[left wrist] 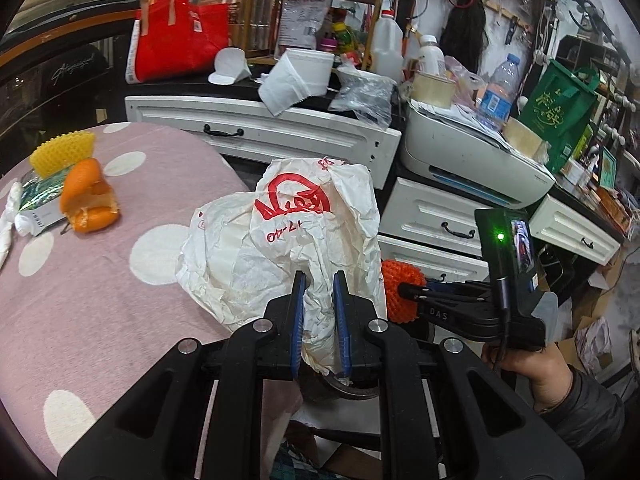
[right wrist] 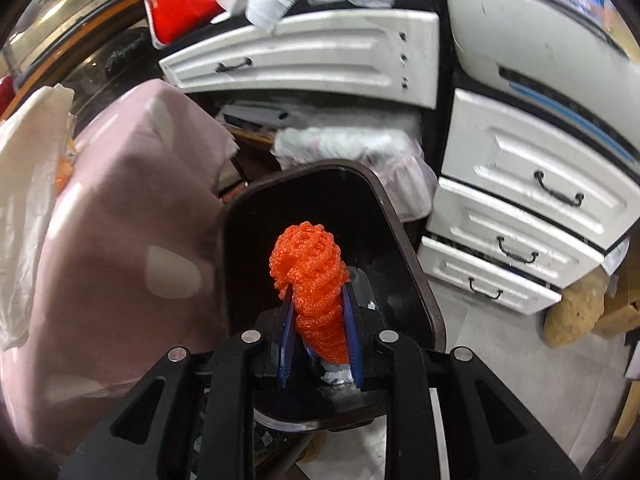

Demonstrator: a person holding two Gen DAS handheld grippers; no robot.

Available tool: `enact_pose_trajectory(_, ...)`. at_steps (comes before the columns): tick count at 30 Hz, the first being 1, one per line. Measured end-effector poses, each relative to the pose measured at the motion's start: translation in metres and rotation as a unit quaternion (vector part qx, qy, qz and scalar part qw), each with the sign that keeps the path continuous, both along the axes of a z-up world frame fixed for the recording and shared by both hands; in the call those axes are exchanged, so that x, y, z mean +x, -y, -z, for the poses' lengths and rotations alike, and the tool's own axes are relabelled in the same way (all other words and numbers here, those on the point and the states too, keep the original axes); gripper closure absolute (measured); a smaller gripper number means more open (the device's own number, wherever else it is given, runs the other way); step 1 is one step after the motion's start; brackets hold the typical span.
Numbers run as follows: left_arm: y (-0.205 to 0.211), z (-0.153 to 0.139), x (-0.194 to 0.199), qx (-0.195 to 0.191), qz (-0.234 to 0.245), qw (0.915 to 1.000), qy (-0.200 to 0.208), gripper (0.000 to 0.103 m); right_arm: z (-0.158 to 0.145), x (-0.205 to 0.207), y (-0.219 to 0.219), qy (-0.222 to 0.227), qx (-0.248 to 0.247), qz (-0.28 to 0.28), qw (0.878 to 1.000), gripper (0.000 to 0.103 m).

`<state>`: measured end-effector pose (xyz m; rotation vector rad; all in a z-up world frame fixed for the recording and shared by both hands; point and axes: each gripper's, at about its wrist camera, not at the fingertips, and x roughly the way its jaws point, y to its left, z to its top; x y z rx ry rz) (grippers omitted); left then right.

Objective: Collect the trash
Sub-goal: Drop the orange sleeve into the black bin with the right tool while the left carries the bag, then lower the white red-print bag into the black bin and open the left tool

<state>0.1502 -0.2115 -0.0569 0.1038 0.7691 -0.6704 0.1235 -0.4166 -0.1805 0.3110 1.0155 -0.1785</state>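
My left gripper (left wrist: 319,280) is shut on a crumpled white plastic bag with red print (left wrist: 288,232), held at the edge of the pink dotted table (left wrist: 100,288). My right gripper (right wrist: 318,292) is shut on an orange foam fruit net (right wrist: 310,276) and holds it over a dark bin (right wrist: 400,248) beside the table. The net also shows in the left wrist view (left wrist: 400,292). On the table's far left lie an orange peel (left wrist: 90,198), a yellow foam net (left wrist: 62,152), a small carton (left wrist: 40,204) and a twisted white tissue (left wrist: 8,220).
White drawers (right wrist: 516,216) stand right of the bin, with a printer (left wrist: 472,160) on top. A cluttered counter behind holds a red bag (left wrist: 180,36), a tissue roll (left wrist: 296,76) and bottles. The white bag shows at the left edge of the right wrist view (right wrist: 28,184).
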Motion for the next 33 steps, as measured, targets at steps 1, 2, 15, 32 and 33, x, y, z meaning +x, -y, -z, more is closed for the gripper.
enact_pose_trajectory(1, 0.004, 0.002, 0.001, 0.001, 0.004, 1.0000, -0.003, 0.088, 0.003, 0.000, 0.002, -0.004, -0.001, 0.006, 1.000, 0.077)
enact_pose_trajectory(2, 0.007, 0.004, 0.001, 0.002, 0.006, 1.0000, -0.005, 0.088, 0.006, -0.001, 0.003, -0.008, 0.001, 0.010, 1.000, 0.074)
enact_pose_trajectory(15, 0.042, 0.033, 0.005, 0.024, 0.030, 0.9988, -0.029, 0.088, -0.011, -0.016, 0.019, 0.023, -0.037, 0.065, 0.997, 0.034)
enact_pose_trajectory(32, 0.093, 0.076, 0.022, 0.081, 0.059, 0.9931, -0.061, 0.088, -0.063, -0.051, 0.052, 0.128, -0.078, 0.176, 0.973, 0.018)
enact_pose_trajectory(33, 0.095, 0.078, 0.023, 0.083, 0.061, 0.9927, -0.064, 0.088, -0.066, -0.053, 0.053, 0.135, -0.079, 0.181, 0.971, 0.017)
